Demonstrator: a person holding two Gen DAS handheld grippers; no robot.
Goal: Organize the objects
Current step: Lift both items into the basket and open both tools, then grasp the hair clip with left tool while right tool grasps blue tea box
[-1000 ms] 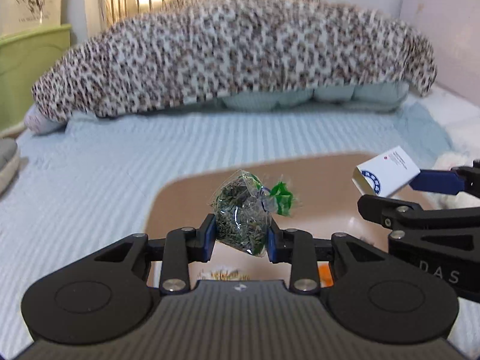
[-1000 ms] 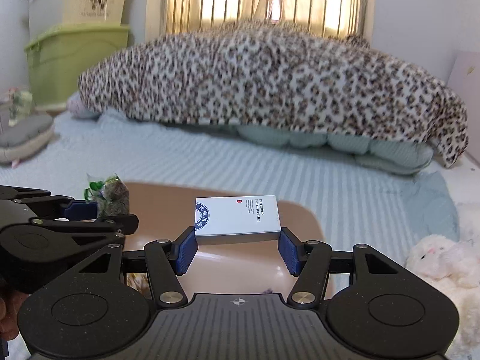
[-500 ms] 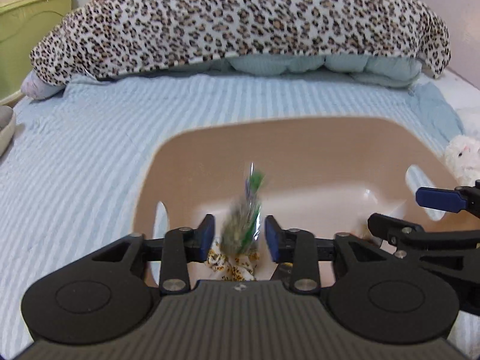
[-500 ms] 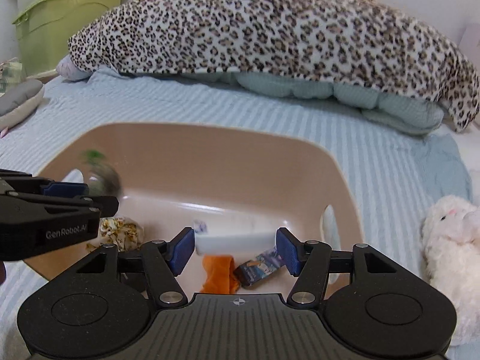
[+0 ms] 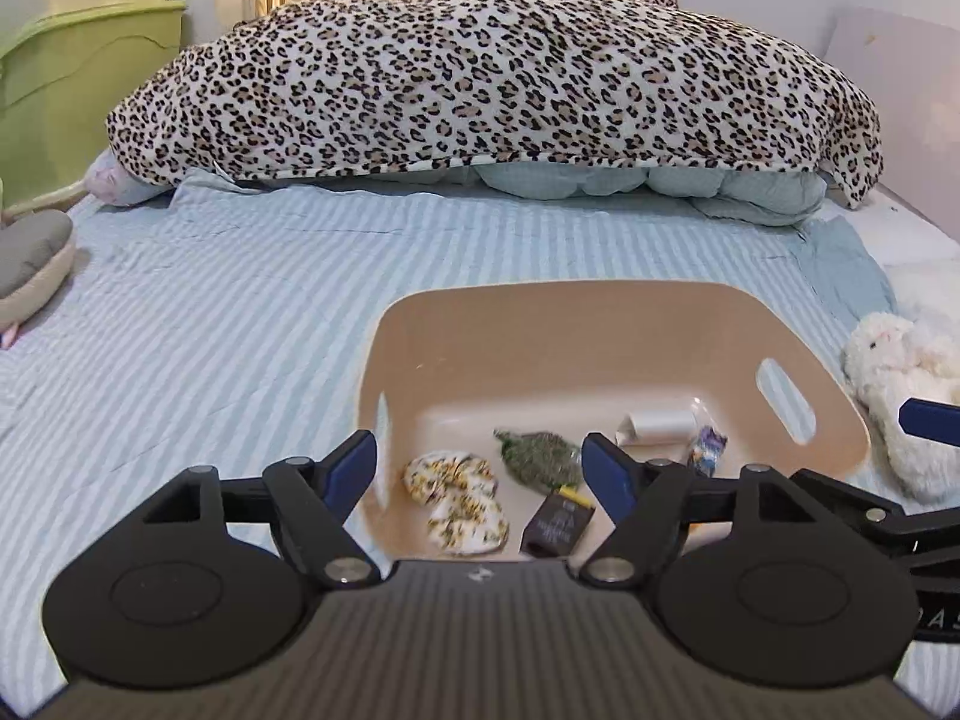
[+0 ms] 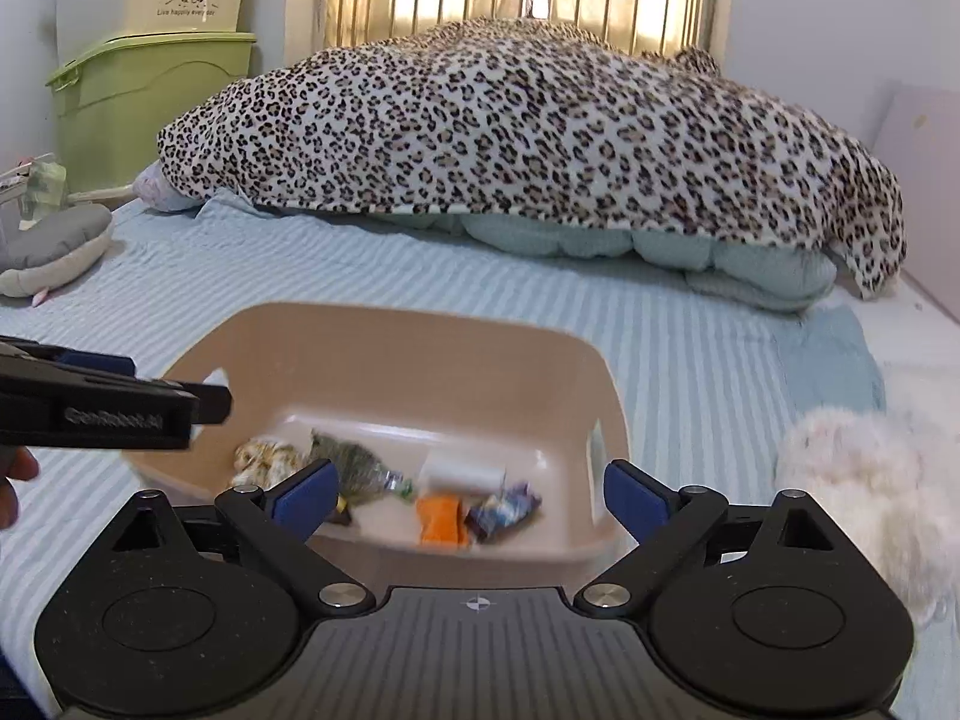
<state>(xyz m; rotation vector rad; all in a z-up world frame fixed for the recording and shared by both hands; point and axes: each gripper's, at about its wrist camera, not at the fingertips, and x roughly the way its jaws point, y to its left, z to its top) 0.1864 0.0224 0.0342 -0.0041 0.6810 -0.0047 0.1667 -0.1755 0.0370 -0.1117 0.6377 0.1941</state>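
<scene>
Beige plastic bin (image 5: 600,324) on the striped bedsheet (image 5: 210,330) holds the light, crinkly herb bag (image 5: 540,456), best pinched at its knotted neck, and what looks like a stiff white box (image 5: 657,425) at far right; left gripper (image 5: 480,468) and right gripper (image 6: 468,489) hover spread wide, empty

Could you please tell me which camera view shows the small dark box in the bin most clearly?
The left wrist view: the dark box lies sharp and mostly unobstructed. In the right wrist view only its corner peeks past a gripper finger.
</scene>
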